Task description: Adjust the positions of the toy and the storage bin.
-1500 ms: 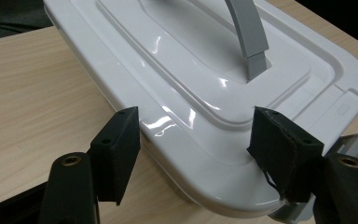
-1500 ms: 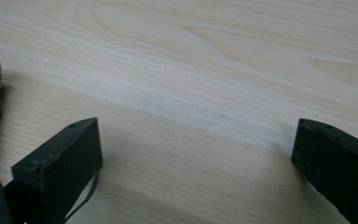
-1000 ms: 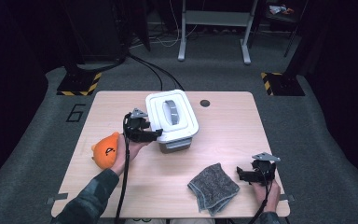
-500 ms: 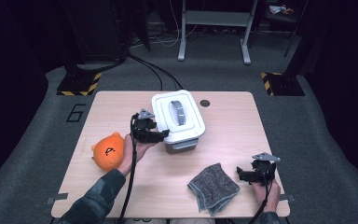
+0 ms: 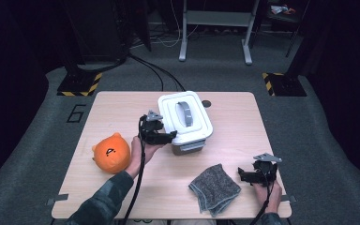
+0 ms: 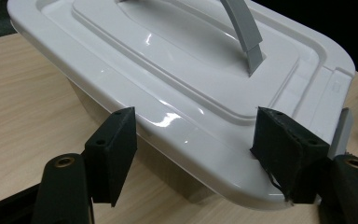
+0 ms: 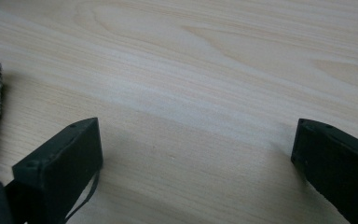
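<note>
At the frame's centre, the left gripper (image 5: 168, 136) is straddling the white lidded box's (image 5: 186, 123) rim with jaws partly open, seemingly not pinching. The right gripper (image 5: 244, 175), lower right, is gaping empty over the table (image 5: 122, 103). A "6" (image 5: 77, 113) is showing on the floor.

A white plastic storage box (image 5: 185, 123) with a closed lid and a grey carry handle (image 5: 183, 114) lying flat sits upright near the table's (image 5: 122, 108) middle, slightly skewed.

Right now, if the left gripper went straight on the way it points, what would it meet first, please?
The left gripper would meet the rim of the white lid on the box almost at once; its open jaws already stand at either side of that edge, though actual contact is hard to judge.
</note>
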Demonstrator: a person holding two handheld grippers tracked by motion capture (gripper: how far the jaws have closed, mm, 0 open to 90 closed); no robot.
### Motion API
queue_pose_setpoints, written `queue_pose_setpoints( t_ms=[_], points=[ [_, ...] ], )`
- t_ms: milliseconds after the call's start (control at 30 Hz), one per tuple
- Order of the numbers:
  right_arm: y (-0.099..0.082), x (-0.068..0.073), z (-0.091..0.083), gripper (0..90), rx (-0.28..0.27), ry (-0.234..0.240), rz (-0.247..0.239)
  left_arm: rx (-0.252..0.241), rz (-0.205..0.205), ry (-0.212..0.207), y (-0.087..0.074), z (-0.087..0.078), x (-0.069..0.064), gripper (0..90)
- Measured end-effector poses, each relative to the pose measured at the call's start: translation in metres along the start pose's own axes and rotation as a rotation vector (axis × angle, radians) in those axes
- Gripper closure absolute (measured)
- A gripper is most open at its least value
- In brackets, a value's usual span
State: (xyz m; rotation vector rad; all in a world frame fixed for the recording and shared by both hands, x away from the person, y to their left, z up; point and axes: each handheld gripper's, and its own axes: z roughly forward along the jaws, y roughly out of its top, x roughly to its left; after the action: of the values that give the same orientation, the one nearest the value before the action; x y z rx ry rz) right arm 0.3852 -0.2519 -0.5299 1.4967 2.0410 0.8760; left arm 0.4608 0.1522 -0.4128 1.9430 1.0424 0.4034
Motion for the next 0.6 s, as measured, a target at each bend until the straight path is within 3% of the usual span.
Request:
queue_pose_setpoints(
  t_ms=[300, 500, 600],
  points=[
    [0.000, 0.000, 0.000, 1.0, 0.000, 0.000, 0.000, 0.007, 0.049, 0.047, -0.003, -0.018, 0.004, 17.4],
    [0.000, 0.000, 0.000, 1.2, 0.000, 0.001, -0.001, 0.007, 0.059, 0.073, -0.018, -0.038, 0.007, 12.4],
    [0.000, 0.000, 0.000, 1.3, 0.000, 0.001, -0.004, 0.022, 0.084, 0.084, -0.028, -0.043, 0.003, 8.9]
  ],
)
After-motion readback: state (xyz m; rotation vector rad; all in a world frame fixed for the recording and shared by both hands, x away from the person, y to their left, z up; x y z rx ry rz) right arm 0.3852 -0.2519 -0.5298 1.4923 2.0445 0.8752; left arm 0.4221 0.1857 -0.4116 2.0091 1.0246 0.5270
